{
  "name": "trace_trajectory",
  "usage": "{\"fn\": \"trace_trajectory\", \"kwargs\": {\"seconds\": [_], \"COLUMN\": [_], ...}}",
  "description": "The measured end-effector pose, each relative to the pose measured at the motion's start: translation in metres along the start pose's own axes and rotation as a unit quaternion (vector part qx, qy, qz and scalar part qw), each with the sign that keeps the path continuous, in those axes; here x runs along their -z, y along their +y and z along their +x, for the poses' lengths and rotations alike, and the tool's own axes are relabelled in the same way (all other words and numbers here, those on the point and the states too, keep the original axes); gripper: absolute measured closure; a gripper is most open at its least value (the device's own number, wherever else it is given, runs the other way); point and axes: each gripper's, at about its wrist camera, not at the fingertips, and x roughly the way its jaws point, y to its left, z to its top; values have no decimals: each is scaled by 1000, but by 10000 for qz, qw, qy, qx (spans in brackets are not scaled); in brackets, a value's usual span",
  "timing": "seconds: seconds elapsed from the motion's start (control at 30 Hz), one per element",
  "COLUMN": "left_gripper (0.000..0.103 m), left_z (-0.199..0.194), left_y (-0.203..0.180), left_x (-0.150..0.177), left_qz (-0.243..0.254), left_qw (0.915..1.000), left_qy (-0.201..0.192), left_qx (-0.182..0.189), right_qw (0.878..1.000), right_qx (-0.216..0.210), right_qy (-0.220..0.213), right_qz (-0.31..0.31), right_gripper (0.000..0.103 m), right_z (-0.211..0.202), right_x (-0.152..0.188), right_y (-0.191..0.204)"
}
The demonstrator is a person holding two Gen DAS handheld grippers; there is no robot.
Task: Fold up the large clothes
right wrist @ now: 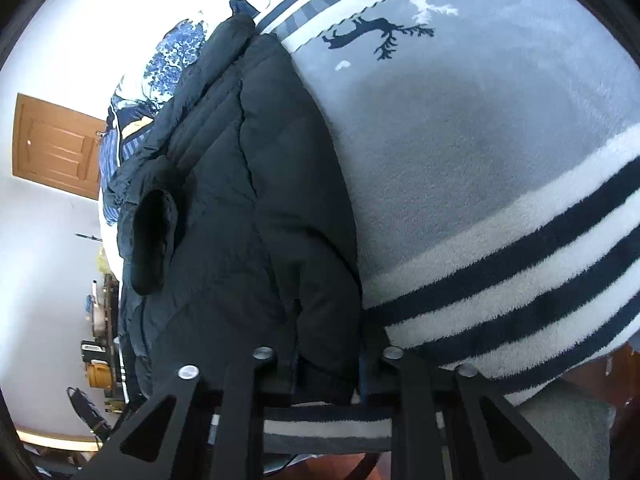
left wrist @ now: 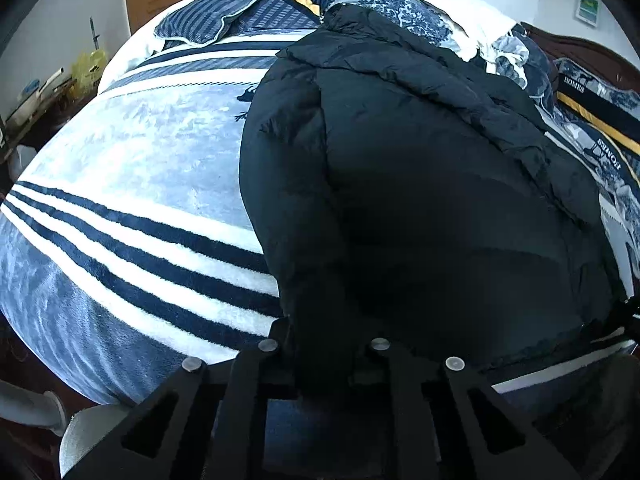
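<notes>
A black puffer jacket (left wrist: 420,184) lies on a bed covered by a blue-and-white striped fleece blanket (left wrist: 132,184). My left gripper (left wrist: 324,356) is at the jacket's near hem, its fingers closed on the black fabric. In the right wrist view the same jacket (right wrist: 240,200) runs lengthwise away from me beside the blanket (right wrist: 480,152). My right gripper (right wrist: 326,364) is also at the near hem, fingers closed on the fabric. A cuffed sleeve end (right wrist: 152,240) lies on the jacket's left side.
Crumpled blue patterned bedding and pillows (left wrist: 248,8) sit at the head of the bed. A wooden door (right wrist: 56,144) and a cluttered side table (right wrist: 100,344) stand beyond the bed. A dark wooden headboard (left wrist: 592,52) is at far right.
</notes>
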Motion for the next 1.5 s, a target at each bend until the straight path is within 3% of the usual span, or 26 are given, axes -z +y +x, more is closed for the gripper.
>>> {"fn": "trace_trajectory", "kwargs": {"seconds": [0.3, 0.5, 0.67, 0.93, 1.1, 1.27, 1.5], "left_gripper": [97, 97, 97, 97, 97, 97, 97], "left_z": [-19, -46, -41, -39, -56, -77, -86], "left_y": [-12, -10, -17, -14, -3, 19, 32], "left_x": [16, 27, 26, 32, 35, 46, 45], "left_qz": [287, 186, 321, 241, -41, -452, -658], "left_qw": [9968, 9950, 9937, 9948, 9963, 9971, 9968], "left_qy": [-354, -507, -436, -381, -473, -409, -305], "left_qx": [-653, -836, -983, -914, -709, -451, -327], "right_qw": [9993, 9990, 9990, 9990, 9951, 9933, 9917], "right_qx": [68, -32, 3, 209, 402, 295, 97], "right_qy": [-311, -362, -358, -267, -569, -720, -733], "right_qz": [-194, -275, -274, -297, -703, -854, -1056], "right_gripper": [95, 96, 96, 95, 95, 96, 96], "right_z": [-18, -33, -34, -14, -24, -42, -61], "right_x": [11, 25, 23, 4, 12, 23, 30], "right_y": [10, 14, 13, 20, 37, 42, 51]}}
